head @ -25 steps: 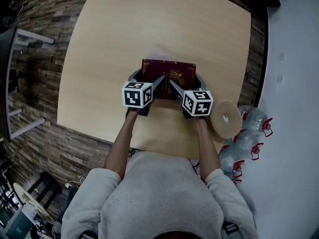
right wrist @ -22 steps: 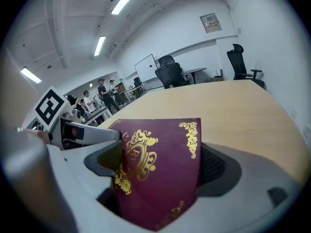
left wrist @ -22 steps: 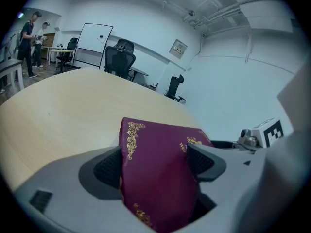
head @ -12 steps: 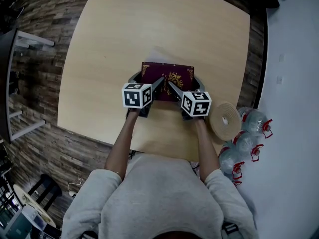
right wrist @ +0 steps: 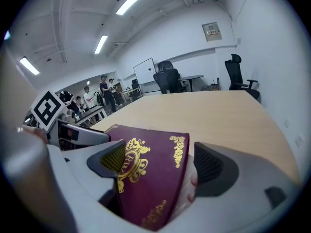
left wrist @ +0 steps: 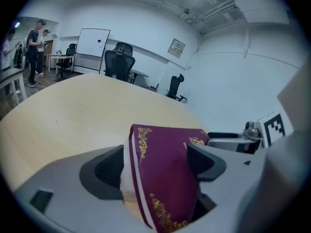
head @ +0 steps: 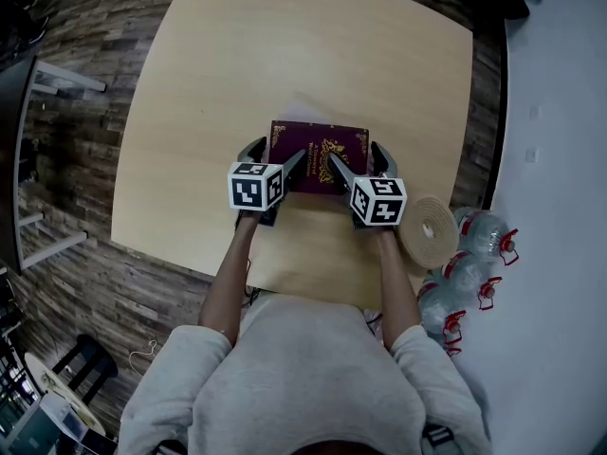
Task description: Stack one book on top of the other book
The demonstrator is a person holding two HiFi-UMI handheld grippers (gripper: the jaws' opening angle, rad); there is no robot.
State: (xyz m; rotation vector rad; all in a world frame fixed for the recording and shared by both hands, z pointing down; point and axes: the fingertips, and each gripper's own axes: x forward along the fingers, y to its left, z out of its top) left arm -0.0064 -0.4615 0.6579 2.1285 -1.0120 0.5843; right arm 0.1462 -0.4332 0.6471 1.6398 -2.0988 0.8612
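On one light wooden table (head: 237,64), at the centre of the frame, lies one dark-red hardcover book with gold ornament (head: 320,136) over one pale book (head: 302,108) that shows only a corner. At the lower right are one beige round roll (head: 427,227) and at least three clear plastic bottles with red caps (head: 467,269).

partial gold "riw" lettering, maroon book (right wrist: 150,183)

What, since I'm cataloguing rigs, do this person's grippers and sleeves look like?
The left gripper and right gripper match: grey bodies, each claw with two curved jaws lined with dark textured pads, and a white cube printed with black square markers. The right gripper's claw is closing around the burgundy book. The sleeves are light grey.
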